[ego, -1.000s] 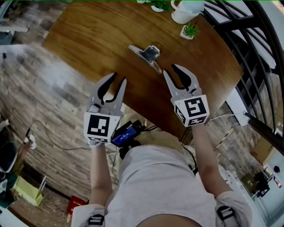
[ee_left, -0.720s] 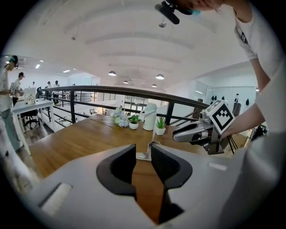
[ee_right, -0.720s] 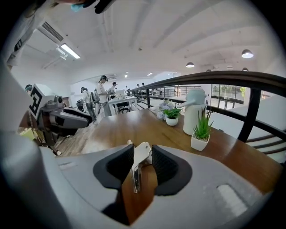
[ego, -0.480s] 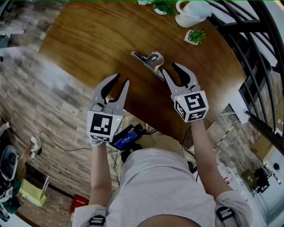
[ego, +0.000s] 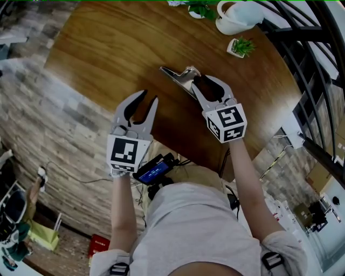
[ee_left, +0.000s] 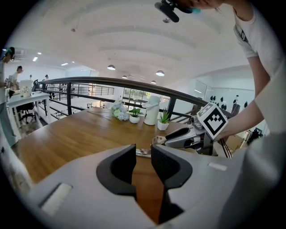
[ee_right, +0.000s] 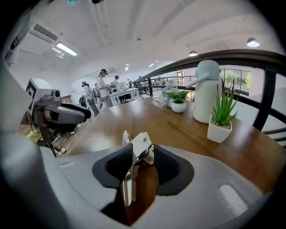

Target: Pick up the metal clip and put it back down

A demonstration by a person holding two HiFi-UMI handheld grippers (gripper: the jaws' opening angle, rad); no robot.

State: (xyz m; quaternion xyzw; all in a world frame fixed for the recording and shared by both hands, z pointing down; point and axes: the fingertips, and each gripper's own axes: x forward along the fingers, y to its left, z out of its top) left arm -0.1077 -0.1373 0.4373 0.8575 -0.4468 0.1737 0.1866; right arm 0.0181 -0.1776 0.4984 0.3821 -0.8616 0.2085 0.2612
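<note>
Your right gripper (ego: 204, 85) reaches over the wooden table (ego: 108, 43), its jaws opening around the metal clip (ee_right: 135, 154). The clip rests on the tabletop with one shiny handle sticking up between the pads. Your left gripper (ee_left: 143, 161) hovers at the table's near edge, jaws partly apart and empty, off to the clip's left.

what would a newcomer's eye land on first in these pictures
First comes the shiny metal clip on the round dark wooden table. It sits between the jaws of the right gripper, which are opening around it. The left gripper hangs empty by the table's near edge, its jaws apart. At the far edge stand a white jug and a small green plant in a white pot.
</note>
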